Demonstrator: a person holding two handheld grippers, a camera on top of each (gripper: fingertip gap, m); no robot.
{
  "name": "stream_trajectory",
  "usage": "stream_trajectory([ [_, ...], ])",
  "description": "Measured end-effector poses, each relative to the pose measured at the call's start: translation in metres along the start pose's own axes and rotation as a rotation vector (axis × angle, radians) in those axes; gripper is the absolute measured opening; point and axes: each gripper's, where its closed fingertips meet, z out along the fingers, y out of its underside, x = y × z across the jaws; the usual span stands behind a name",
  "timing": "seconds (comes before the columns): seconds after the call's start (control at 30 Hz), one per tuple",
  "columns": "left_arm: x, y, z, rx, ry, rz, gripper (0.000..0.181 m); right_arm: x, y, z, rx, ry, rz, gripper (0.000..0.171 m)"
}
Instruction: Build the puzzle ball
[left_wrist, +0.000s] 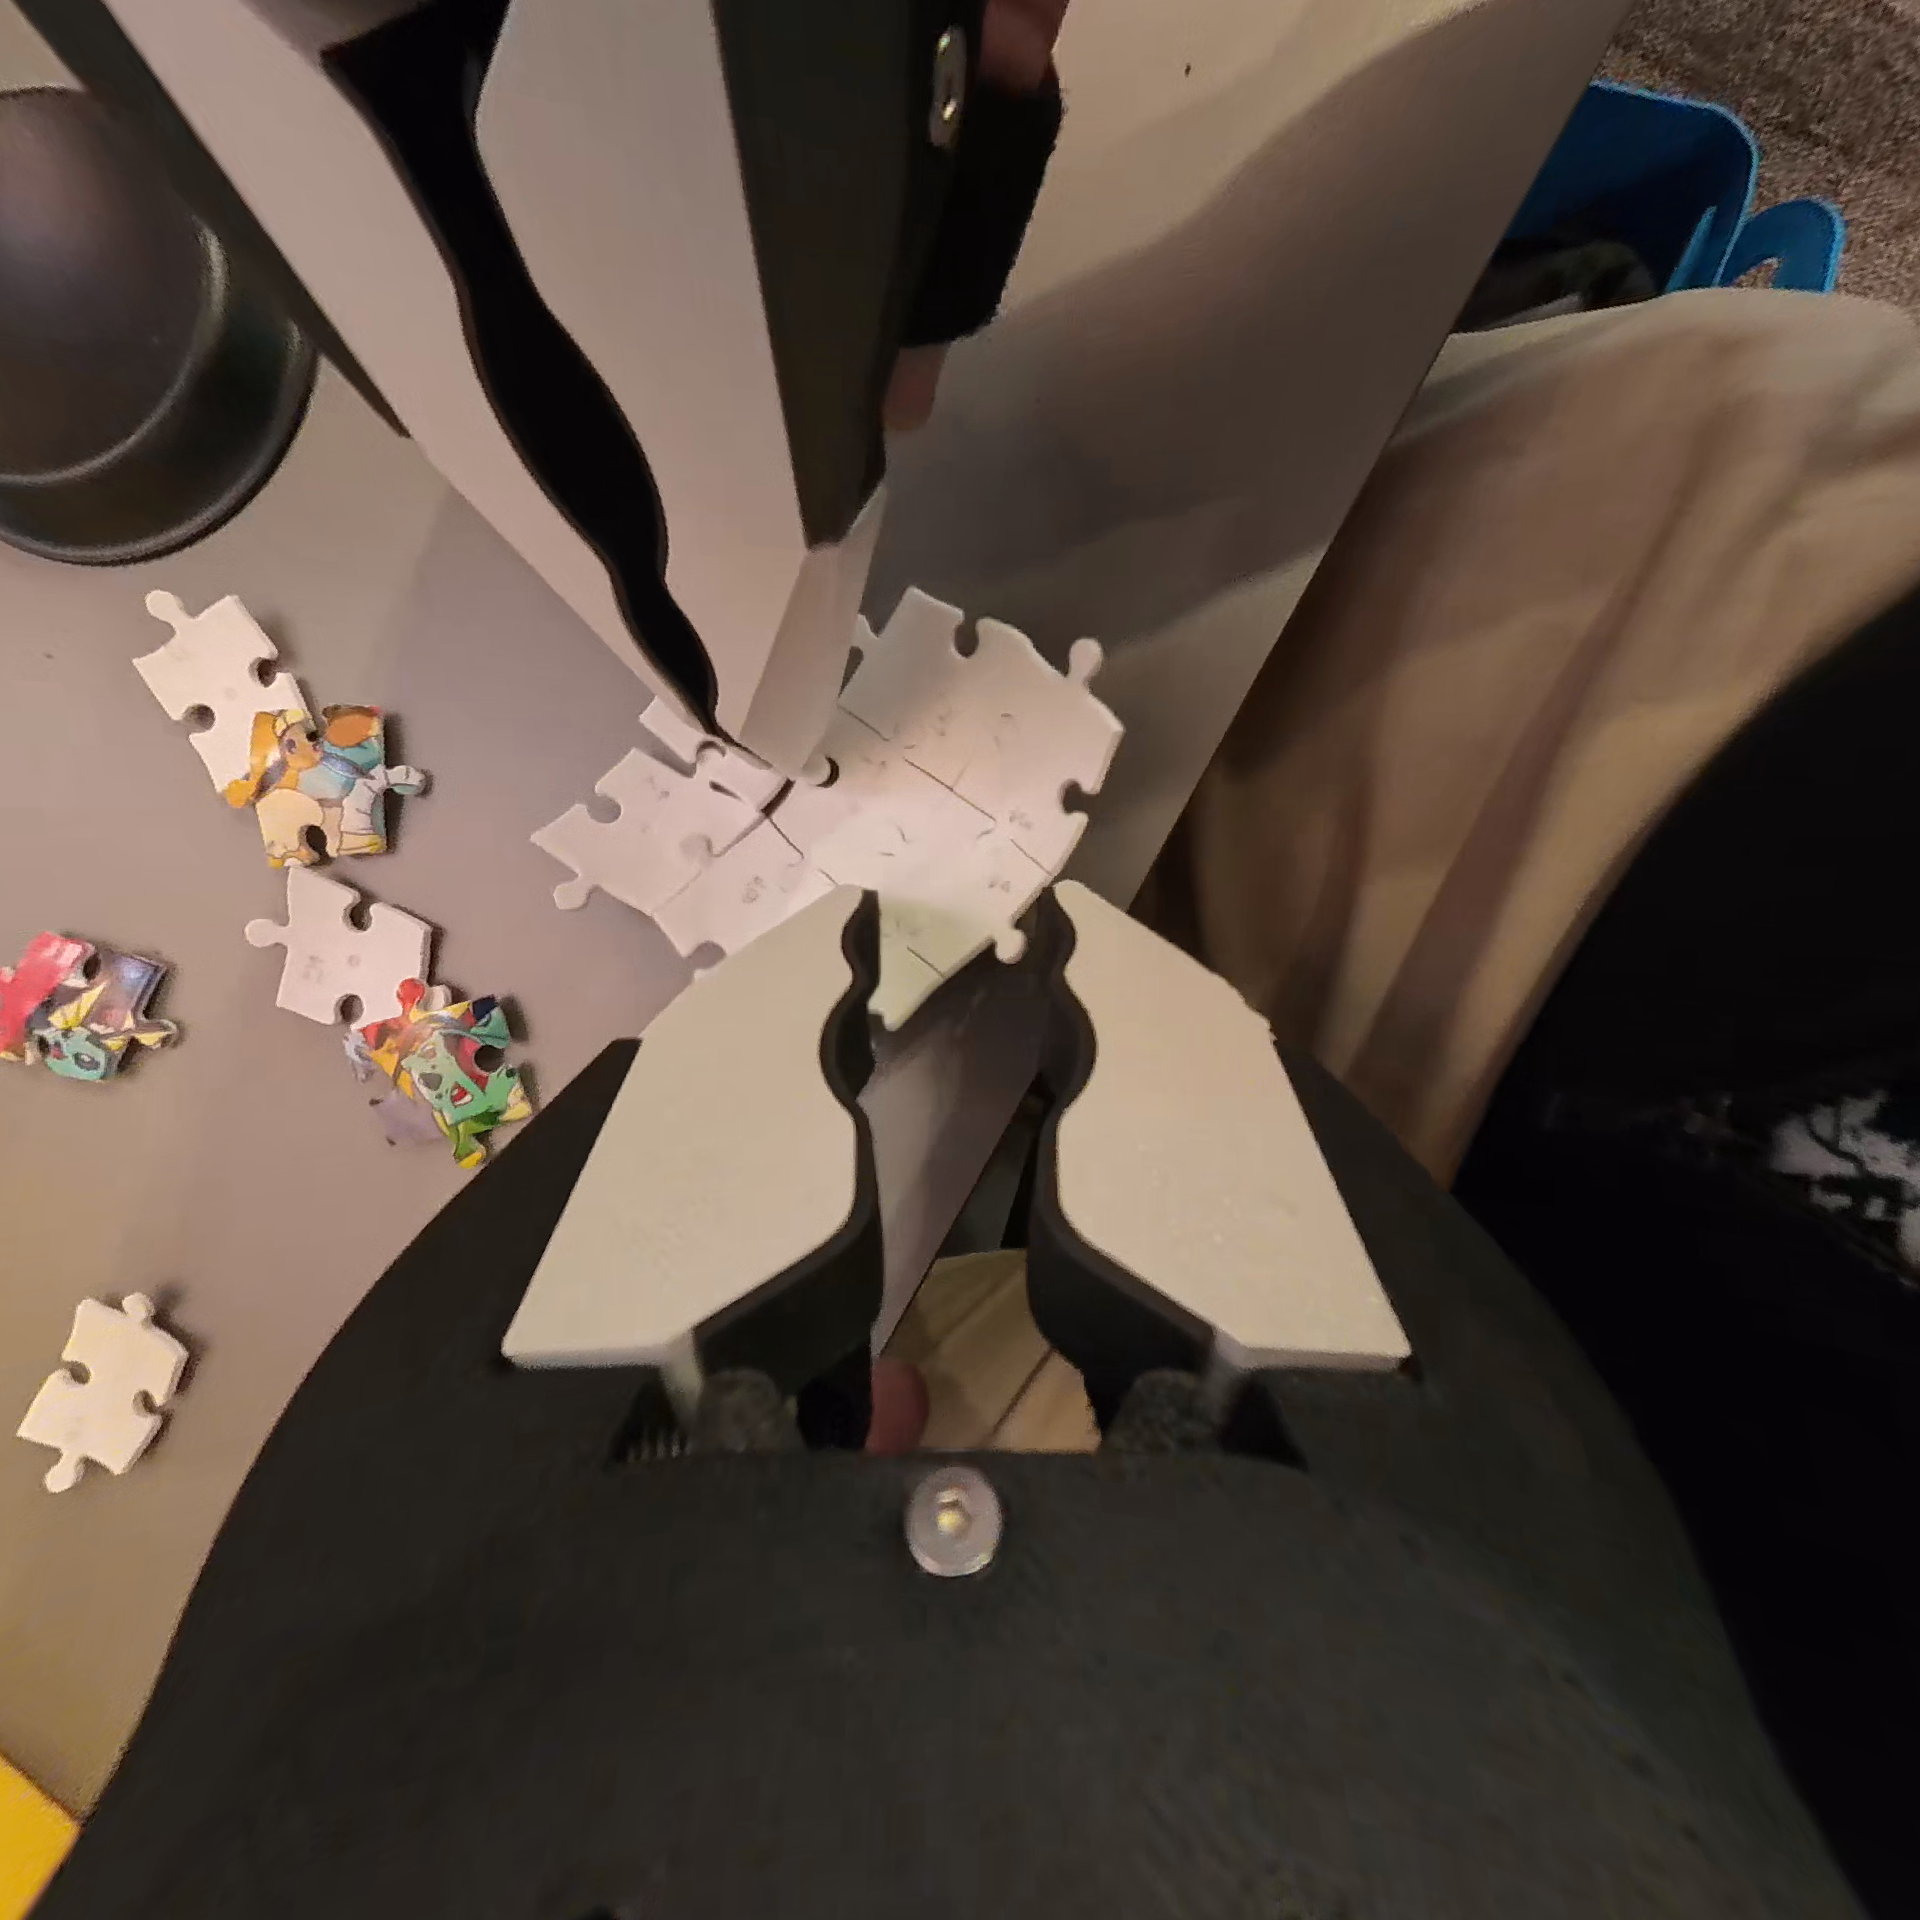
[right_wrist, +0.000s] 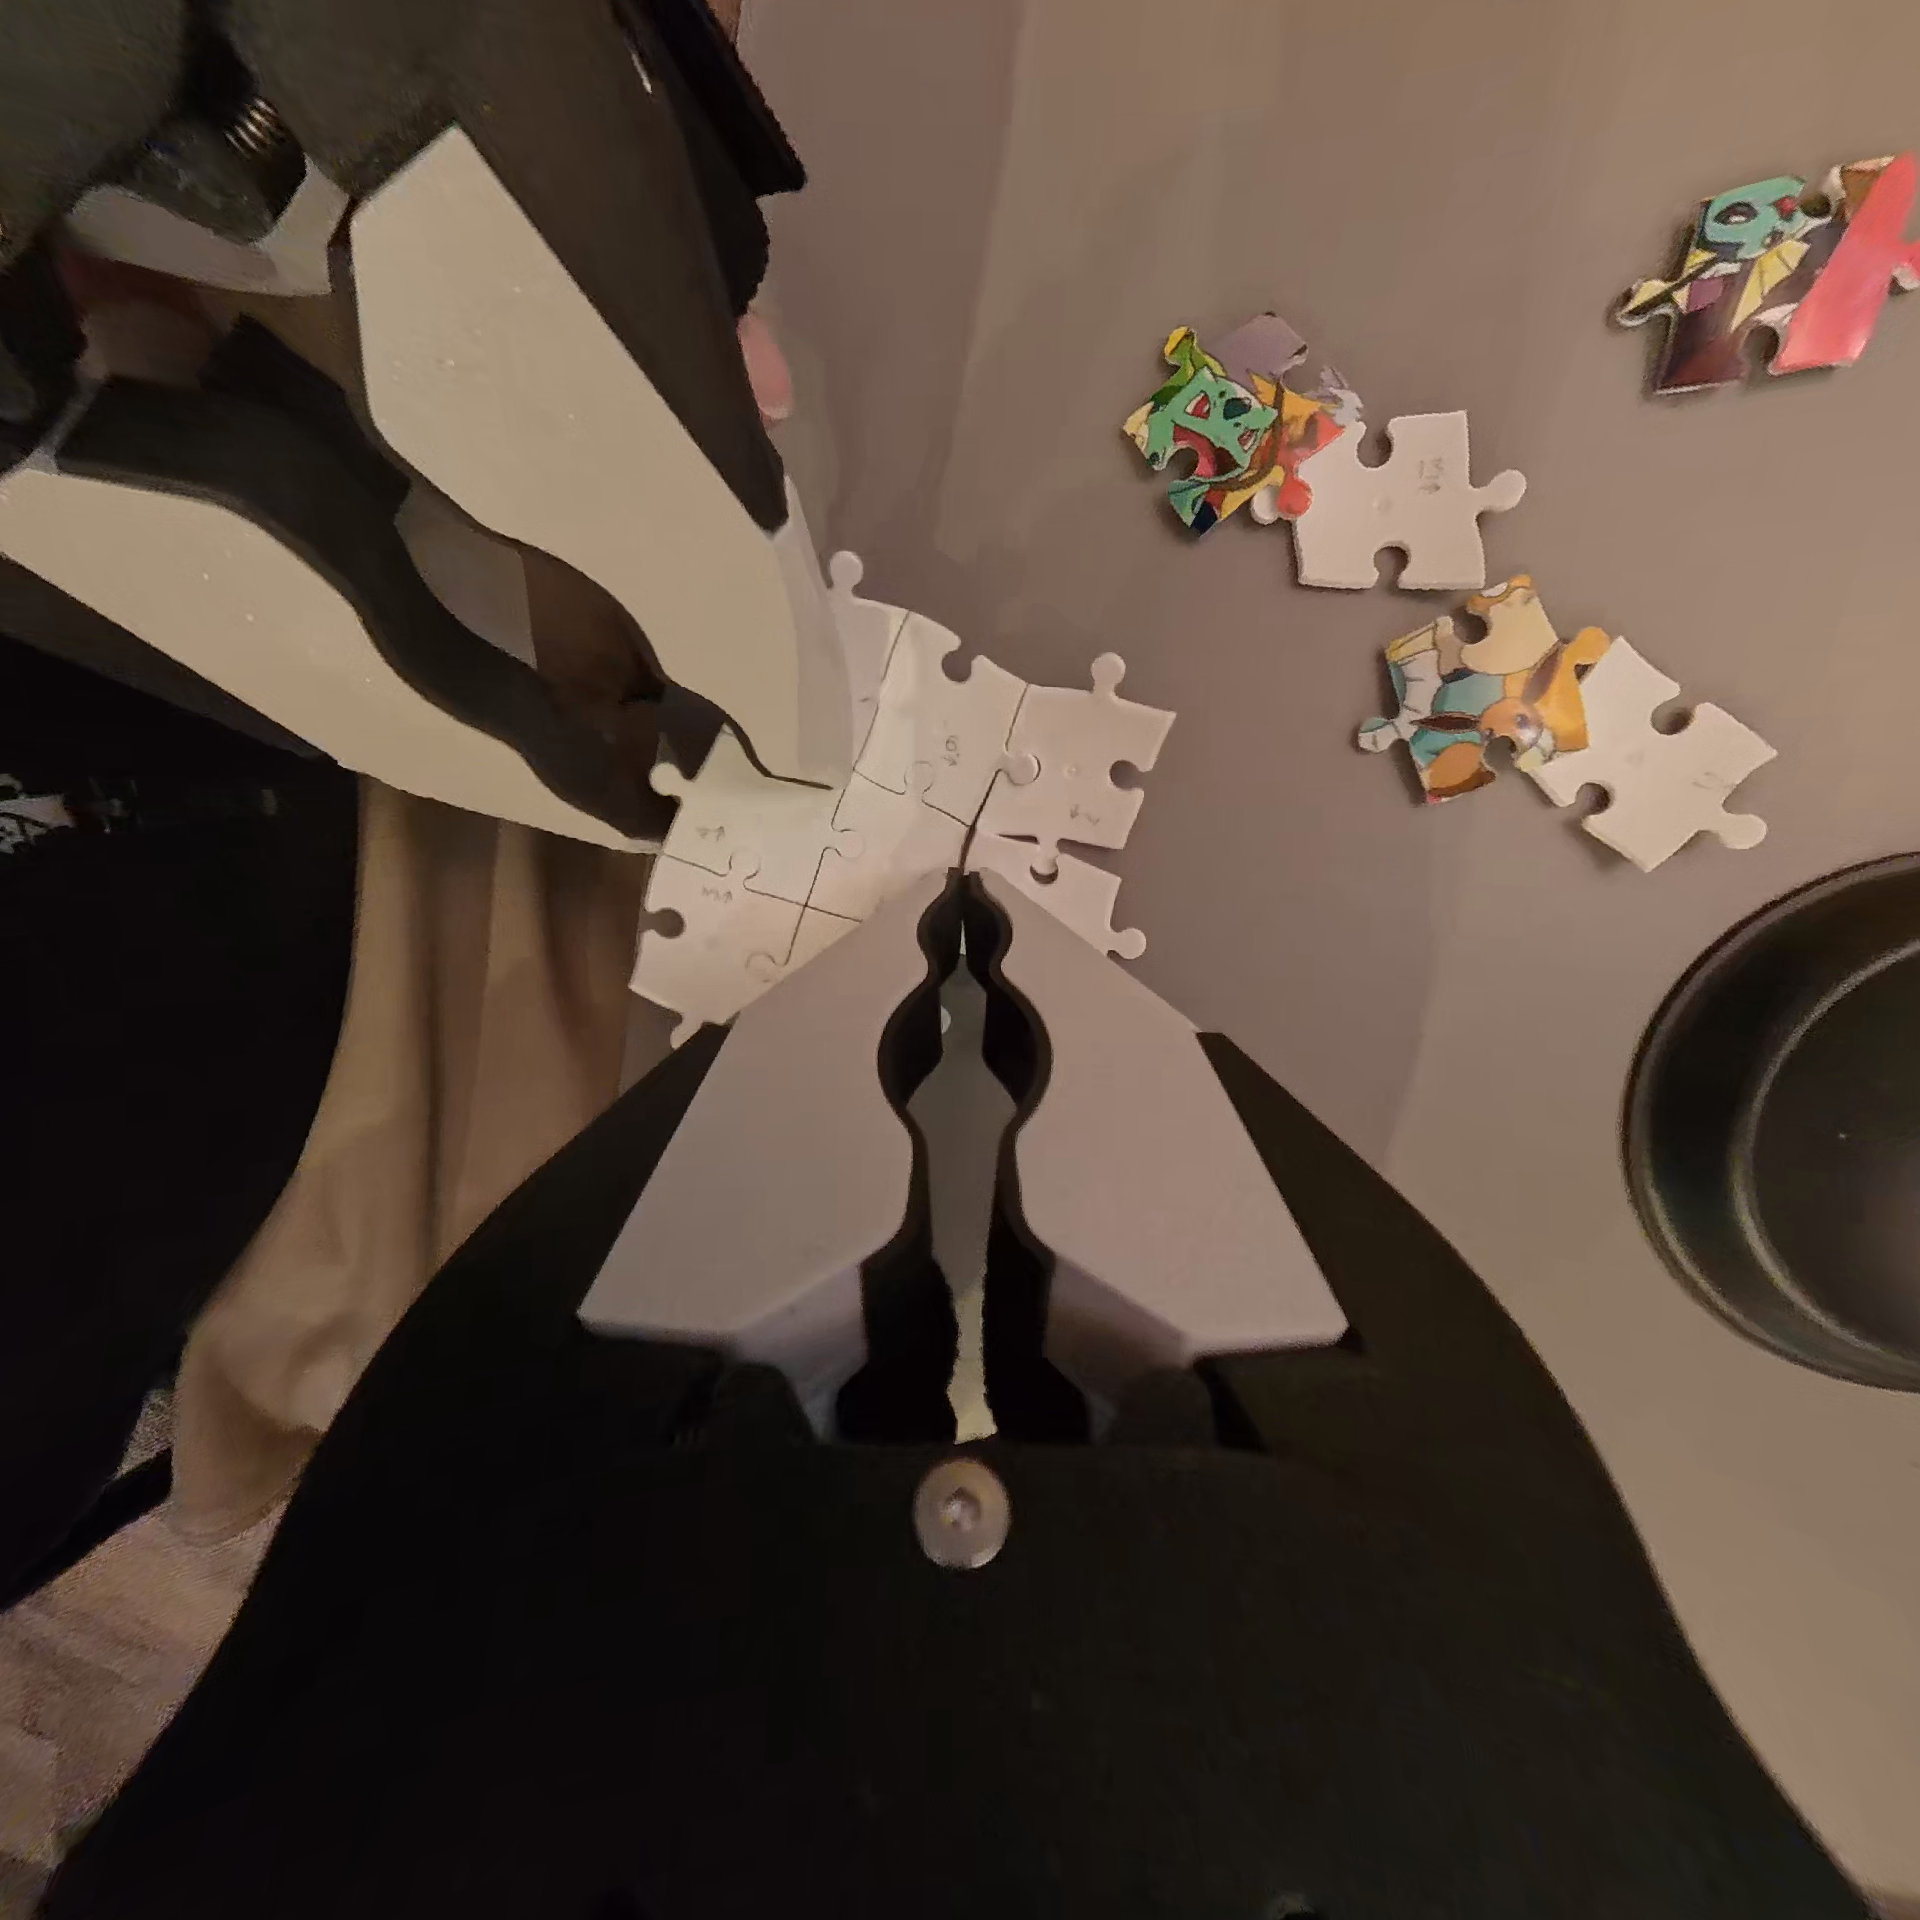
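Left wrist view: left gripper (left_wrist: 951, 925) pinches assembled puzzle sheet (left_wrist: 935, 790) at frame centre to steady it; right gripper (right_wrist: 964, 883), fingers nearly together, pinches opp. edge w/ piece, prob. seating it.

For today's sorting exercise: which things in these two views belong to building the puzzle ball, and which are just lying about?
Belong to the job:
- joined white curved puzzle section
- left gripper and right gripper, both gripping it
- loose white and picture-printed puzzle pieces

Lying about:
- round black dish
- blue plastic bin
- beige cloth
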Motion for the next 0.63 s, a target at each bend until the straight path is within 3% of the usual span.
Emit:
stream_trajectory([
  [0.03,0.0,-0.0012,0.0008,0.005,-0.009,0.002,0.03,-0.0001,0.0,0.0001,-0.004,0.002,-0.014,0.0],
  [0.63,-0.0068,-0.0002,-0.0075,0.038,0.044,-0.009,0.028,-0.0015,-0.0019,0.0019,-0.042,-0.117,-0.006,0.0],
])
